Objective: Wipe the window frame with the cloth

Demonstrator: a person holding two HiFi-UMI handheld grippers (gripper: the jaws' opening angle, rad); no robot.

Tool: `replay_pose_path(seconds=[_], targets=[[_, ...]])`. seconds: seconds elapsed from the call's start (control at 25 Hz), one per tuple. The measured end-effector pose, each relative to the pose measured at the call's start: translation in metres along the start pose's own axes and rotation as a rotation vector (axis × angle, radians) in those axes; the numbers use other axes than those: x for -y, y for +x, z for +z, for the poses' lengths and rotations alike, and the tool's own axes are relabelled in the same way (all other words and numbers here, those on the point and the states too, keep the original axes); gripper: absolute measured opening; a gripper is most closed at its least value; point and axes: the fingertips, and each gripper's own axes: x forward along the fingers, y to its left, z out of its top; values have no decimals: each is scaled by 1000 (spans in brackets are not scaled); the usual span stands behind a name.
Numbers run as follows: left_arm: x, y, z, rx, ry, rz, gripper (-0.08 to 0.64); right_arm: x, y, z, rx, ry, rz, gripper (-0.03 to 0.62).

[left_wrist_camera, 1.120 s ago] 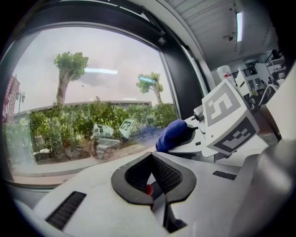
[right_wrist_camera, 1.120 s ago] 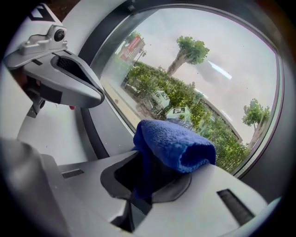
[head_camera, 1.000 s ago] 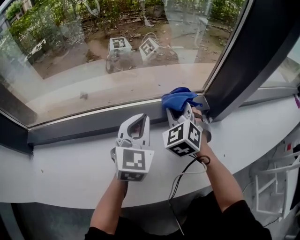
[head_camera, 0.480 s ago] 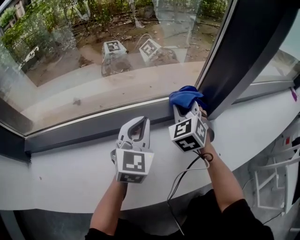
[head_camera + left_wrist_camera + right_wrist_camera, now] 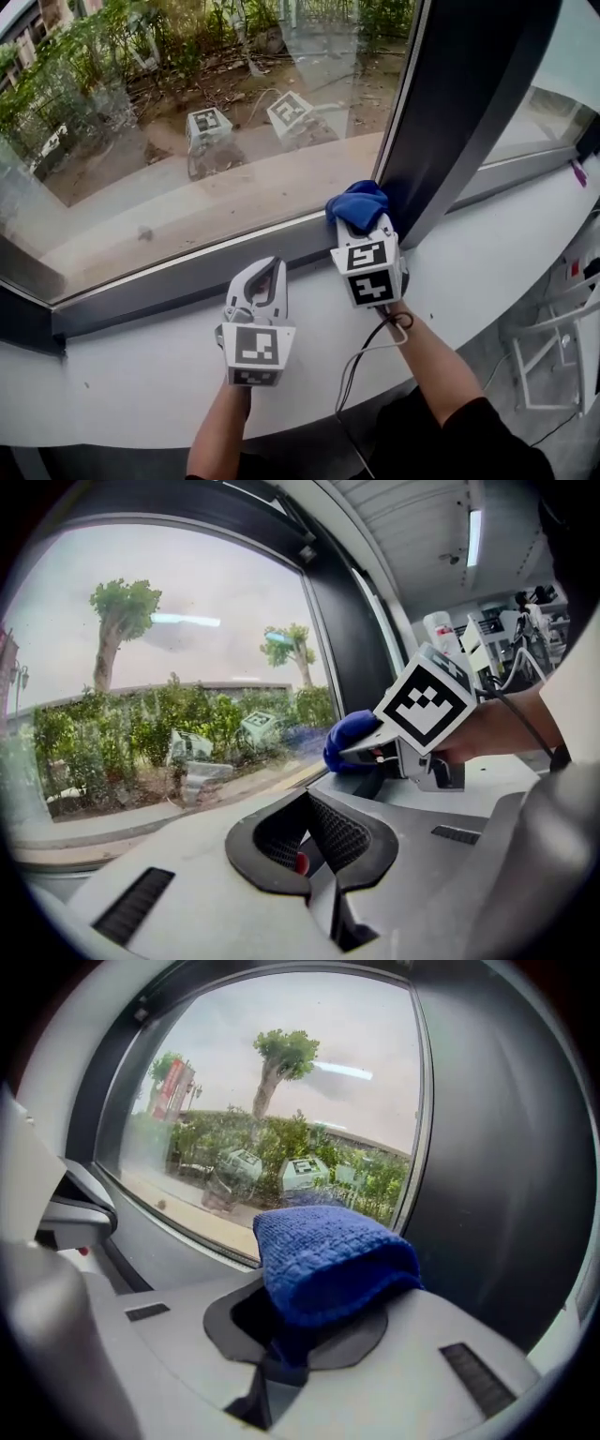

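The folded blue knitted cloth (image 5: pixel 328 1265) covers the jaw tips of the right gripper (image 5: pixel 305 1326) and hides its own contact with the dark upright window frame post (image 5: pixel 469 103), which is cut off at the top edge. A small purple item (image 5: pixel 574 172) at the right edge is too small to identify.

The right tongs (image 5: pixel 364 228) hold a blue cloth (image 5: pixel 356 202) against the frame (image 5: pixel 441 122) corner; the left tongs (image 5: pixel 263 278) hover over the counter (image 5: pixel 141 366).
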Motion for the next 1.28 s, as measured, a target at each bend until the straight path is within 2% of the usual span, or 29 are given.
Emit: replay_pose_path(seconds=[0.24, 0.4, 0.48, 0.64, 0.84, 1.0, 1.28], targets=[[3, 1, -1, 13, -6, -9, 5, 25, -11, 16, 105, 61, -129, 38], [7, 0, -1, 18, -6, -21, 5, 33, -16, 30, 176, 124, -182, 38], [9, 1, 2, 22, 1, -25, 5, 37, -21, 37, 217, 121, -210, 38], [8, 0, 18, 41, 7, -21, 5, 49, -35, 64, 314, 112, -264, 38], [5, -1, 45, 73, -13, -15, 5, 62, -46, 91, 376, 199, -294, 38], [2, -5, 64, 105, -73, -26, 5, 73, -52, 112, 399, 261, -330, 38], [-12, -4, 114, 111, -30, -72, 5, 84, -58, 136, 300, 350, -374, 37]])
